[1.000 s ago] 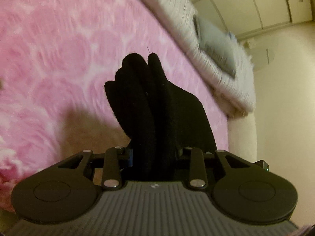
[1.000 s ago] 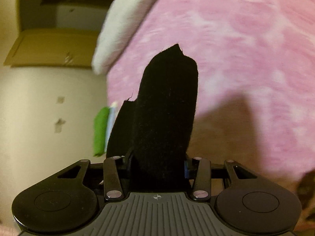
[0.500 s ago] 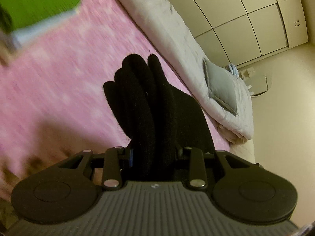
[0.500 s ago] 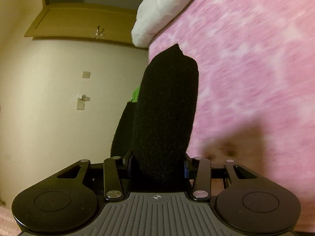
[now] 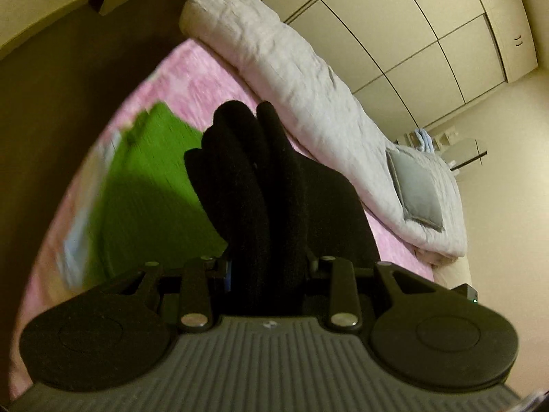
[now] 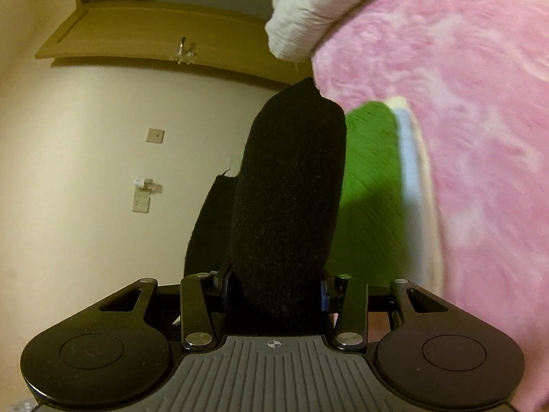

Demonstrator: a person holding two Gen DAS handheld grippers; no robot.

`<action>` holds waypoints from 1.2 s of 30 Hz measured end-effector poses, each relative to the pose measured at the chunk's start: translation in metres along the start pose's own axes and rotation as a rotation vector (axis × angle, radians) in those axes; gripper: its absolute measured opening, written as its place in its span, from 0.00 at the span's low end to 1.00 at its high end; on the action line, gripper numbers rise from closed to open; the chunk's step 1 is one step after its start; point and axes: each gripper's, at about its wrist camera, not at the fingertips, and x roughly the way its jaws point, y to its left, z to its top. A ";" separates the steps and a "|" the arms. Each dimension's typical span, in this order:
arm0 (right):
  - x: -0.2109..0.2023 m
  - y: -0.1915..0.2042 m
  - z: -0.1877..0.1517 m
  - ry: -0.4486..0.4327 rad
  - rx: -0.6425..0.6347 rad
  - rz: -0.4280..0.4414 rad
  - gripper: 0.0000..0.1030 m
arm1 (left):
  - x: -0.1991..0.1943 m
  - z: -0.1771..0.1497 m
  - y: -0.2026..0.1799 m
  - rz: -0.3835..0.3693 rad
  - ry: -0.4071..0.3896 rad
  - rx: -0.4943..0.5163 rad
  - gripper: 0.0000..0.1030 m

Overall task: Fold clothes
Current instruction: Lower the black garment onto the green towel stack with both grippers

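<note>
— While you looked along the left wrist camera, where did the cloth sit?

— Your left gripper [image 5: 267, 267] was clamped on the black garment [image 5: 271, 185]. Its jaws were drawn in close, and bunched folds of the cloth stood up from between them, hiding the fingertips. You held it above the pink bedspread [image 5: 192, 82], just in front of a green folded cloth [image 5: 151, 192] that lay blurred on the bed. A rolled pale quilt [image 5: 308, 92] ran along the far edge, with a grey cushion [image 5: 415, 189] on it and wardrobe doors [image 5: 429, 34] behind.

— And the right wrist camera?

— Your right gripper [image 6: 274, 292] was likewise closed on the black garment [image 6: 288, 199]. A thick, rounded fold rose straight out of the narrow gap between the jaws, and a second flap hung lower to its left. The green folded cloth [image 6: 370, 185] showed just right of it, blurred, on the pink bedspread [image 6: 463, 103]. The white end of the quilt [image 6: 308, 10] sat at the top, and a cream wall [image 6: 85, 171] filled the left.
</note>
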 end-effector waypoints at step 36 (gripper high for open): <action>0.063 0.043 -0.009 0.015 -0.492 -0.508 0.50 | -0.009 0.010 0.021 0.257 -0.022 0.183 0.22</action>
